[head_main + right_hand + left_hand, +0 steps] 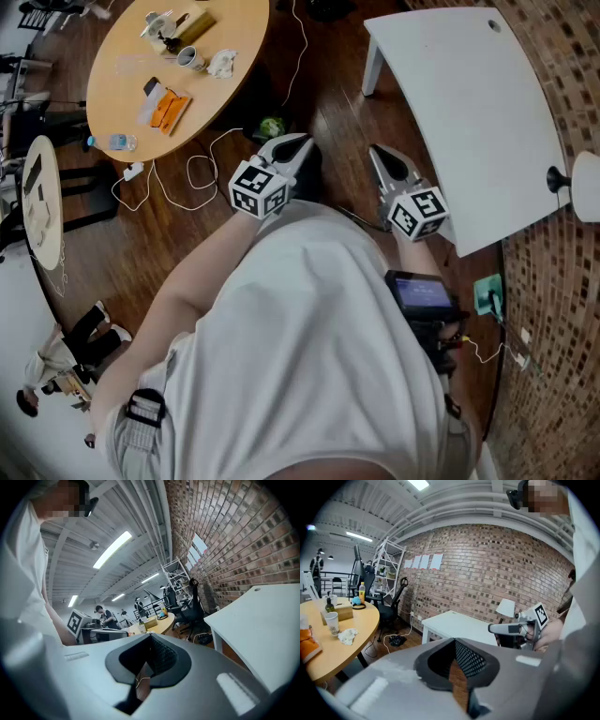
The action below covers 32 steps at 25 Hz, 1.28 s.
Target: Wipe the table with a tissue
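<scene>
Pickup is judged not yet begun: the tissue [222,63] is seen crumpled on the round table [236,26], well ahead and left of the left gripper [302,142]. It and the right gripper [379,155] are carried empty, jaws pressed together, presumably for the approach.

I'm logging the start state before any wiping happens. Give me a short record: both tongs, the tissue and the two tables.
left tongs: shut, empty, in front of the person's body
right tongs: shut, empty, near the white table
tissue: crumpled, lying on the round wooden table beside a paper cup
white table: nothing on its top
wiping: not begun, tissue untouched
</scene>
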Motion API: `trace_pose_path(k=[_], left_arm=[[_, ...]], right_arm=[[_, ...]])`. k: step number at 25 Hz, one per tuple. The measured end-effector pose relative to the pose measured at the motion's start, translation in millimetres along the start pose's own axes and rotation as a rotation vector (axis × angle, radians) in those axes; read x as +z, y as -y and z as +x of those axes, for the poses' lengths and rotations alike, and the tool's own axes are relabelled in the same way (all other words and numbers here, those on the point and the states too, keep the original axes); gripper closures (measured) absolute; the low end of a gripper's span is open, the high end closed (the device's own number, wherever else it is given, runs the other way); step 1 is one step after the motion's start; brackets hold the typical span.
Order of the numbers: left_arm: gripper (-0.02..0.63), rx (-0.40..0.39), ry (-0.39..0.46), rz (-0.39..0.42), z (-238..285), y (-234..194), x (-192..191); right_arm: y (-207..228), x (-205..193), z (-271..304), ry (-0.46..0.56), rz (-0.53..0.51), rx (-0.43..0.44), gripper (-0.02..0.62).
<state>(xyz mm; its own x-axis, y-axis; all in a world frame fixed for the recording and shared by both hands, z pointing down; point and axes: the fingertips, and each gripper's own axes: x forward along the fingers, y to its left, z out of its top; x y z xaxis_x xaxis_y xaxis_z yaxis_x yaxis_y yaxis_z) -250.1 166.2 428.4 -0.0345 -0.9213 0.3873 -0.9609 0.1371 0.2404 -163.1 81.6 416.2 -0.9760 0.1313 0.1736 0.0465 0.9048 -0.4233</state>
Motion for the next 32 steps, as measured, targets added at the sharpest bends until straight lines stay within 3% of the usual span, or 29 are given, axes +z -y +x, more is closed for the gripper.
trace_pose_path(k=[7,11,15,20,23,27,32], left_arm=[[0.600,-0.011,0.014,-0.040,16.7,-57.8,10.0],[0.600,0.033,0.012,-0.062,31.6,-114.4,8.5],[0.598,0.123,-0.003,-0.065,31.6,-167.3,7.6],[0.582,0.319,-0.122,-0.105,3.9,-213.8,2.0],[0.525,0.413,-0.175,-0.121,0.2,-275.2,-8.1],[0.394,0.491,-0.248,-0.125,12.0,-334.6,-13.8],[0.358,0.548,-0.349,-0.094,24.7,-371.3,-29.9]], right_arm=[[11.4,9.2,43.1,-0.051,-0.015,-0.031,0.588],[30.4,22.7,74.5,-0.074,-0.030,-0.046,0.588],[43.4,38.2,97.4,-0.090,-0.051,-0.045,0.588],[27.9,68.1,86.3,-0.115,-0.035,-0.053,0.588],[32.5,66.6,107.8,-0.139,-0.027,-0.064,0.588],[48.3,69.0,117.4,-0.154,0.006,-0.095,0.588],[57.4,69.6,114.1,-0.171,0.051,-0.133,0.588]])
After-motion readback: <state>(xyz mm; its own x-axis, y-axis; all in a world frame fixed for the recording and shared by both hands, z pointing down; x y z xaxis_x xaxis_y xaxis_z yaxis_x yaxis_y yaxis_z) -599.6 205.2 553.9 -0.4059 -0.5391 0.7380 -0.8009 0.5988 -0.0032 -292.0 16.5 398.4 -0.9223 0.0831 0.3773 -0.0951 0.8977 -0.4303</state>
